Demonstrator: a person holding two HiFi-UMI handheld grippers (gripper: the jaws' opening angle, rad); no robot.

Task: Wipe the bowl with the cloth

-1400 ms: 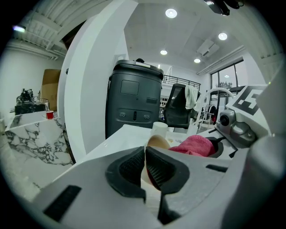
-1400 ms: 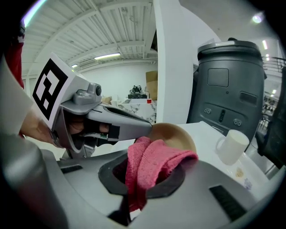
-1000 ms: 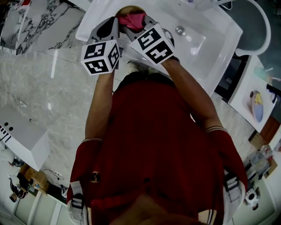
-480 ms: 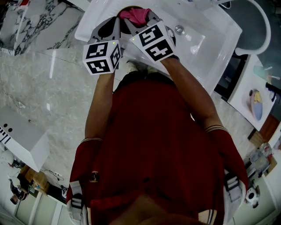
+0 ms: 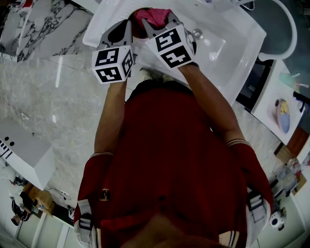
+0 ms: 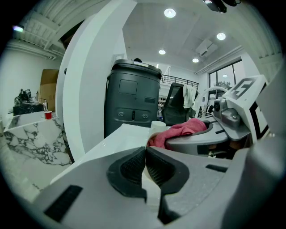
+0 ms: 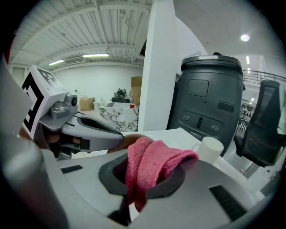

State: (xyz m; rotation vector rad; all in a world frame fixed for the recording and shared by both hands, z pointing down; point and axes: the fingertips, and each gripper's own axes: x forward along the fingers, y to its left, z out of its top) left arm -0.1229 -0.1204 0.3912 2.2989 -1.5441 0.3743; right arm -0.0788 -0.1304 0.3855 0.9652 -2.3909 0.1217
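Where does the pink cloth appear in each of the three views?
Head view: pink cloth at top centre, over the basin.
Left gripper view: right of centre, held by the right gripper.
Right gripper view: centre, pinched between that gripper's own jaws.
Shared landmark: the white basin.

A shiny grey stone floor (image 5: 53,101) lies beside the white counter (image 5: 235,51). A big dark bin (image 6: 133,100) stands past its far edge. Round ceiling lights (image 6: 170,13) glow above tall windows (image 6: 225,76).
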